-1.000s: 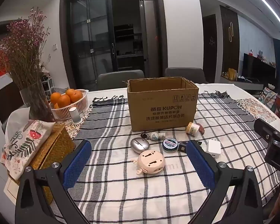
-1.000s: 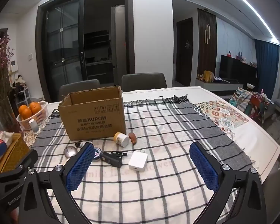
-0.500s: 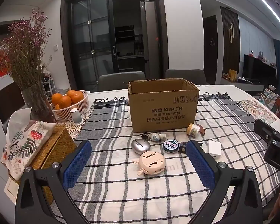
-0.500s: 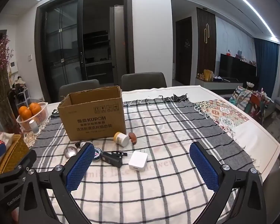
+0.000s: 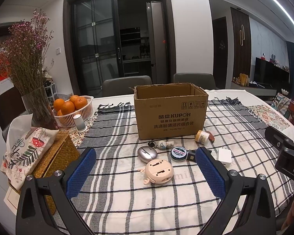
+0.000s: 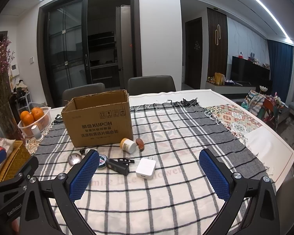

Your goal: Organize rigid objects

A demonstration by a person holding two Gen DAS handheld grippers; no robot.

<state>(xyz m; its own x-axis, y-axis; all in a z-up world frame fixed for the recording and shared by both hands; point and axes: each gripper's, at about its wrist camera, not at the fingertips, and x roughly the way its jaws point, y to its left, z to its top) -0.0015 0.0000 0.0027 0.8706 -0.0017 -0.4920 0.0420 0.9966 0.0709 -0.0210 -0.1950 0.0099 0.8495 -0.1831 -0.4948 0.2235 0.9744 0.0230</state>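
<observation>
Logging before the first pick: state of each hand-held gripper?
Left hand-held gripper: open, holding nothing.
Right hand-held gripper: open, holding nothing.

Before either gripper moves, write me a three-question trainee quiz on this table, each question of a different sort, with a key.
1. True or false: the cardboard box is open at the top.
2. Which item lies nearest the left gripper? A) the pink round gadget B) the white charger C) the small jar
3. Fill in: the right gripper has its jaws ____ and holds nothing.

Key: 1 true; 2 A; 3 open.
</observation>
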